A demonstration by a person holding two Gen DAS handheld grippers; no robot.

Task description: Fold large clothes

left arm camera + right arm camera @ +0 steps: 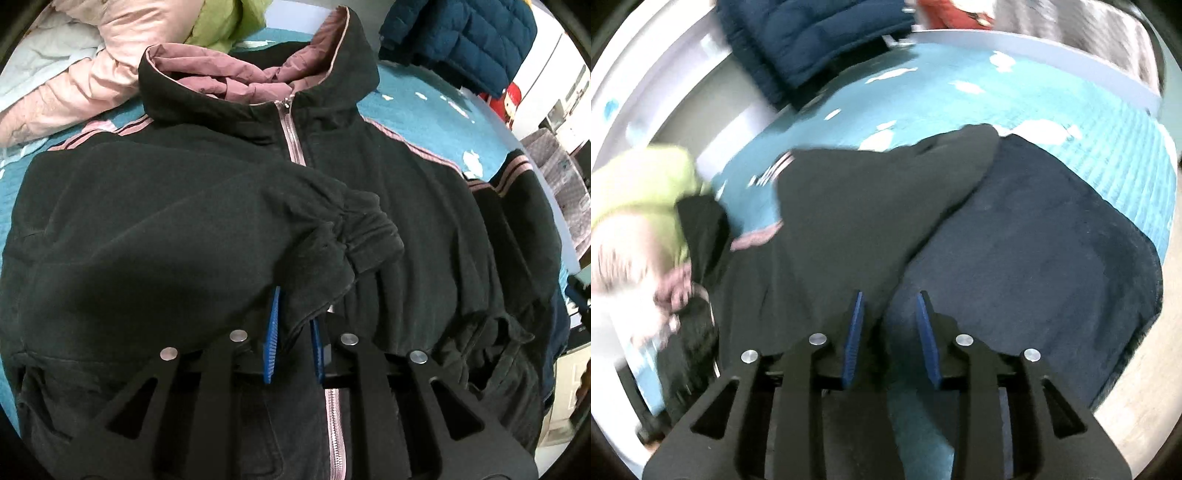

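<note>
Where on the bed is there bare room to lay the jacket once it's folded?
Bare teal bedspread shows between the black jacket's collar and the navy puffer coat, and along the far edge in the right wrist view. It is crowded by the pink coat and green garment.

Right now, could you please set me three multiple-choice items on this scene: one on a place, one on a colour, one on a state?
1. Where does the black jacket lie?
A. on the teal bedcover
B. on a bare floor
C. on a hanger

2. What colour is the jacket's zipper?
A. yellow
B. pink
C. white

3. What do the left tongs grip?
A. nothing
B. the collar
C. the jacket's sleeve

Key: 1 A, teal cover shows around the jacket; 2 B, a pink strip runs down the front; 3 C, sleeve fabric sits pinched between the blue pads.
</note>
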